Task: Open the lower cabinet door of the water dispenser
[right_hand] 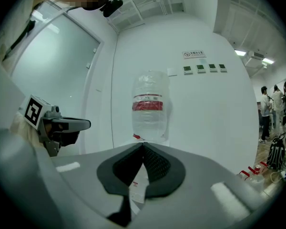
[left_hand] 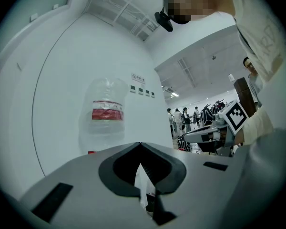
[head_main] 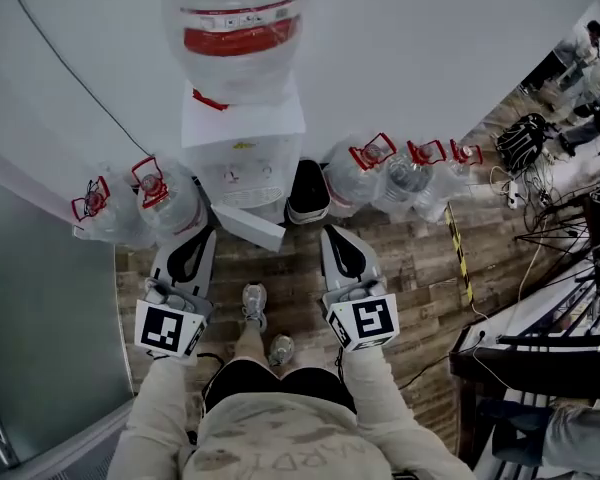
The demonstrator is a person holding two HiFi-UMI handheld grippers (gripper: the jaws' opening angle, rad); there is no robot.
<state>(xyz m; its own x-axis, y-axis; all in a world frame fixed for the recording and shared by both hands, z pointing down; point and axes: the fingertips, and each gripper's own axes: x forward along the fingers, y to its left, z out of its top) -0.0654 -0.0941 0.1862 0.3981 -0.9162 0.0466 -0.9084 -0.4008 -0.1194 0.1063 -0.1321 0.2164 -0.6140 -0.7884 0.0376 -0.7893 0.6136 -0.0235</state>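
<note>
Head view: seemingly plastic bottle (head_main: 238, 28) tops boxy dispenser (head_main: 242, 133).

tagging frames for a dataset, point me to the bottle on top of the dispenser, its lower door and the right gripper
bottle (head_main: 238, 36), head view, on its red label
lower door (head_main: 250, 226), head view, on the white panel
right gripper (head_main: 332, 232), head view, at its shut tips

The water dispenser (head_main: 242, 163) is white, its clear bottle (head_main: 238, 28) red-banded, the floor (head_main: 420, 258) brown.
</note>
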